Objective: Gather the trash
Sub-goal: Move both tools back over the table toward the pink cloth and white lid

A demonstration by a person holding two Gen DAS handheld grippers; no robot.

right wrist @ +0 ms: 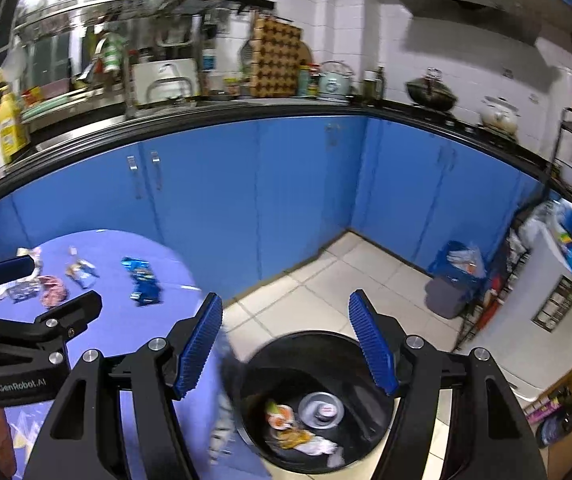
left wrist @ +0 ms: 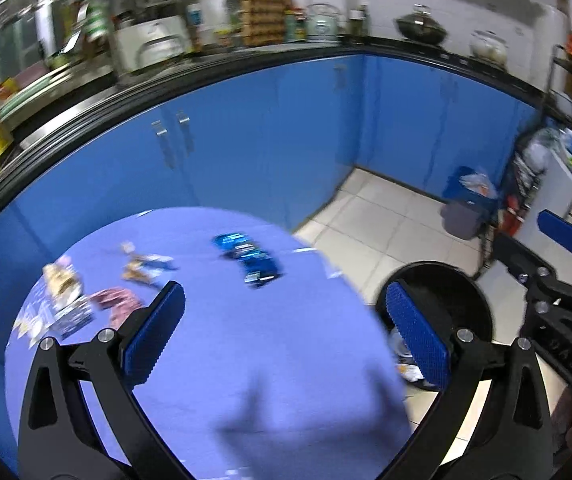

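Several wrappers lie on the round lavender table [left wrist: 246, 360]: a blue one [left wrist: 246, 258], a pink one [left wrist: 116, 304], a tan and white one [left wrist: 62, 280] and another small one [left wrist: 144, 268]. My left gripper [left wrist: 286, 332] hangs open over the table, nothing between its pads. Right of the table stands a black bin [right wrist: 297, 336] on the floor, with crumpled trash [right wrist: 286, 420] and a metal lid [right wrist: 321, 408] at its bottom. My right gripper [right wrist: 287, 344] is open above the bin's mouth and holds nothing. The blue wrapper [right wrist: 144, 280] also shows in the right wrist view.
Blue cabinets [right wrist: 246, 200] under a black counter curve behind the table and bin. A small grey bin with a blue bag [right wrist: 453, 280] stands in the far floor corner. A white appliance [right wrist: 545, 320] and a rack stand at the right. Tiled floor [right wrist: 325, 280] lies between.
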